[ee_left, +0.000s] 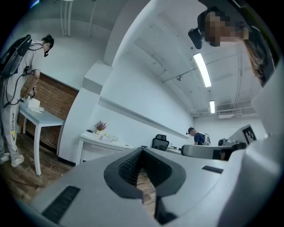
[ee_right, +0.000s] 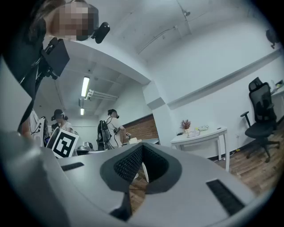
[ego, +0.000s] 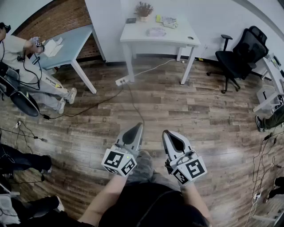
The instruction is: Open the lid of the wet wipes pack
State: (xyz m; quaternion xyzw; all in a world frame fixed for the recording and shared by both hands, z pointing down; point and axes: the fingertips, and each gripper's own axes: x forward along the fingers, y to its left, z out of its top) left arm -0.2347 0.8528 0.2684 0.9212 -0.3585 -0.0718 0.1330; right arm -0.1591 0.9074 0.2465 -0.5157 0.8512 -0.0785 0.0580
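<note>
A white table (ego: 133, 35) stands far ahead by the wall, and a pale flat pack (ego: 156, 32) lies on it; it looks like the wet wipes pack, too small to tell its lid. Both grippers are held level over the wooden floor, well short of that table. My left gripper (ego: 140, 125) is shut with nothing between its jaws, and my right gripper (ego: 165, 132) beside it is the same. In the left gripper view the left gripper (ee_left: 142, 151) has its ribbed pads meeting at the tip. The right gripper view shows the right gripper (ee_right: 142, 146) with its pads closed too.
A potted plant (ego: 143, 9) and small items share the white table. A blue-grey table (ego: 73, 42) with a person (ego: 26, 66) beside it is at the left. A black office chair (ego: 239, 57) stands at the right. A power strip (ego: 122, 81) and cables lie on the floor.
</note>
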